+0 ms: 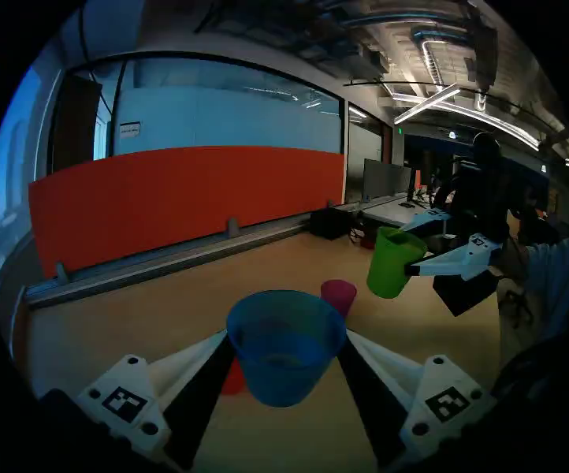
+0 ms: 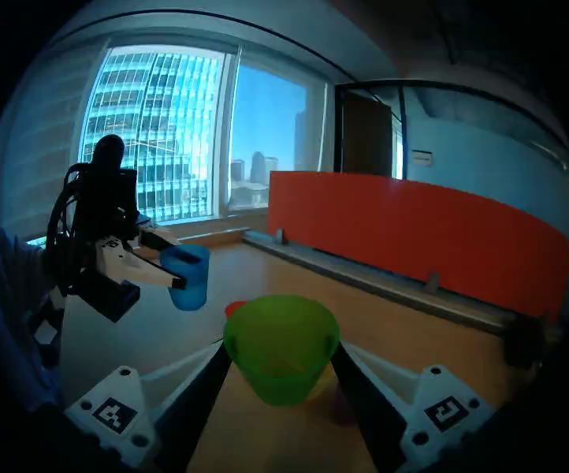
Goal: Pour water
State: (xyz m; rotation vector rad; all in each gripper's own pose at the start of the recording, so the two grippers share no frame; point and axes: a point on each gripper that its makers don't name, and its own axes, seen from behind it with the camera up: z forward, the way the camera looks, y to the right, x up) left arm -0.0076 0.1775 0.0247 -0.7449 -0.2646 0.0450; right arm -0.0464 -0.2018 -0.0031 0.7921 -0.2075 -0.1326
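- The left hand-held gripper (image 1: 286, 340) is closed on both sides of a blue cup (image 1: 286, 363). It holds the cup upright above the surface (image 1: 166, 315).
- The right hand-held gripper (image 2: 281, 343) grips a green cup (image 2: 281, 359) the same way, also upright.
- A pink cup (image 1: 338, 295) stands on the surface farther off.
- The held cups are well apart and neither tips, so pouring looks not yet begun.
- It is hard to tell if either cup is full.

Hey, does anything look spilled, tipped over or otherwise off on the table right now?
Nothing stands out. The left gripper holds the blue cup roughly upright, and the right gripper holds the green cup the same way. The pink cup stands upright on the table, with no visible puddle.
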